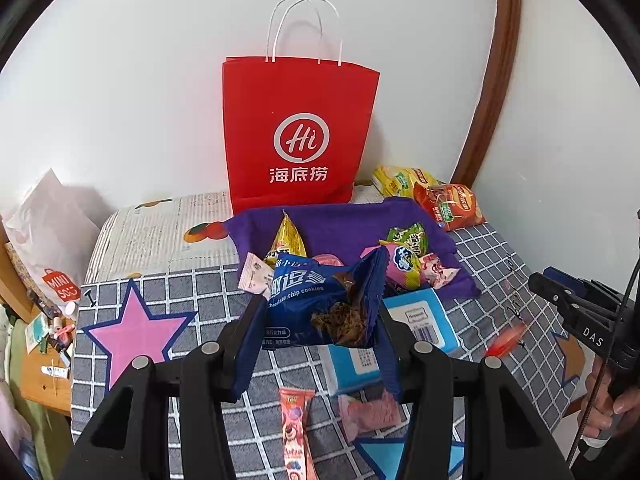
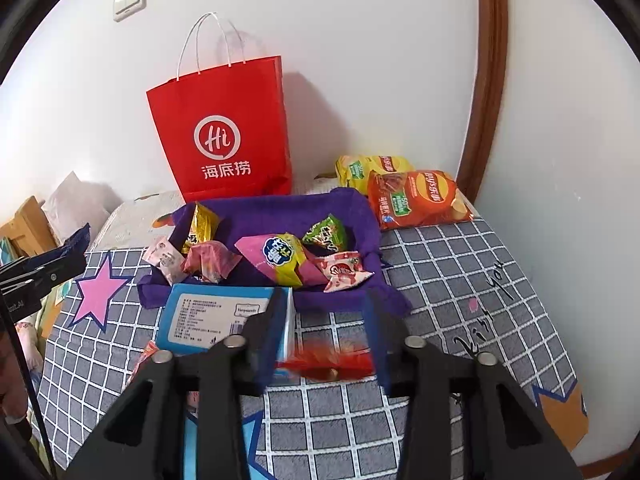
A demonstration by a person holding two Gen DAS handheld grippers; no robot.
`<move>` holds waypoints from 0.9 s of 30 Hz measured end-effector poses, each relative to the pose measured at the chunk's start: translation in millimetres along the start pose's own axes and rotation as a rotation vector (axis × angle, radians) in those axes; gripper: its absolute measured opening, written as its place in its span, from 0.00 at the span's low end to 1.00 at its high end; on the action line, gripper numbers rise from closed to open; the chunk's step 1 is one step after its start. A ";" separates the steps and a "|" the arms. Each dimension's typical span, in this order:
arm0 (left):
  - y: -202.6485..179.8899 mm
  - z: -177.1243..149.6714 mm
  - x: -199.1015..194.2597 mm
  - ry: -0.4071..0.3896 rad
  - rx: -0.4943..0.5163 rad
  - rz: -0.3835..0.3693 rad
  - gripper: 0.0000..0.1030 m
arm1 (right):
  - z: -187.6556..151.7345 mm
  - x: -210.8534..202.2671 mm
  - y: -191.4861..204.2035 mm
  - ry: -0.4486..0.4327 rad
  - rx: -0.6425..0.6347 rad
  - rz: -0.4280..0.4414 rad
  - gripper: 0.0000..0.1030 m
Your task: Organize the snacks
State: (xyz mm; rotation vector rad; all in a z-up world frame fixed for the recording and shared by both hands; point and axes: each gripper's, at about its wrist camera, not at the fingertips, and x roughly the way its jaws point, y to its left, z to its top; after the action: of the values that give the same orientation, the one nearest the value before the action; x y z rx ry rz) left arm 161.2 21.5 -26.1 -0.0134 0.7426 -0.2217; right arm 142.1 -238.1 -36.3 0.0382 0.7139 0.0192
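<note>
Snacks sit across a bed, so we note them by size. Red paper bag (image 1: pixel 298 132) stands against the wall. Purple cloth tray (image 2: pixel 276 216) lies before it, packets gathered inside (presumably the collecting spot). Blue cookie packet (image 1: pixel 316 304) is clamped in our left tool (image 1: pixel 320 332), lifted toward the tray. Our right tool (image 2: pixel 326 332) is clenched on a small red wrapper (image 2: pixel 324 362), blurred, likewise bound there.

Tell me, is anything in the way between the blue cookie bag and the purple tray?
Nothing visible blocks it. The left gripper holds the blue cookie bag in the air right before the purple tray. Snacks already lie in the tray, but its back part looks bare.
</note>
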 end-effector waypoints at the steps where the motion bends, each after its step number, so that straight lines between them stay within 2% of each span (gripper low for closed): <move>1: 0.3 1.8 2.9 0.003 -0.001 -0.003 0.47 | 1.6 1.8 0.4 0.001 0.000 0.004 0.34; 4: 1.0 5.7 12.8 0.015 -0.001 -0.009 0.47 | 6.5 13.4 2.7 0.016 -0.007 0.023 0.19; 7: 2.6 6.0 20.6 0.024 -0.004 -0.014 0.47 | 5.9 22.3 3.6 0.038 -0.016 0.039 0.18; 9: 4.1 5.6 25.9 0.034 -0.011 -0.014 0.47 | 1.3 27.8 2.7 0.050 -0.016 0.059 0.32; 10: 4.8 5.1 28.7 0.038 -0.016 -0.015 0.47 | -1.8 31.6 2.1 0.063 -0.016 0.063 0.44; 11: 5.1 4.4 31.2 0.042 -0.021 -0.020 0.47 | -6.3 35.6 0.7 0.072 -0.013 0.061 0.46; 15: 5.3 0.1 38.4 0.059 -0.024 -0.029 0.47 | -27.0 54.1 -2.2 0.132 -0.014 0.063 0.49; 21: 8.6 -6.2 47.6 0.079 -0.032 -0.036 0.47 | -67.0 87.0 -15.3 0.263 0.050 0.044 0.49; 27: 10.3 -10.6 60.4 0.098 -0.047 -0.052 0.47 | -90.3 95.5 -21.0 0.314 0.090 0.044 0.49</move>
State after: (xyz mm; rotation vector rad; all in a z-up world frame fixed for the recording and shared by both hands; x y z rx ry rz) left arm 199.2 19.8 -75.2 -0.0668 0.8460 -0.2555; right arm 155.2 -253.6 -167.8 0.1391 1.0273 0.0354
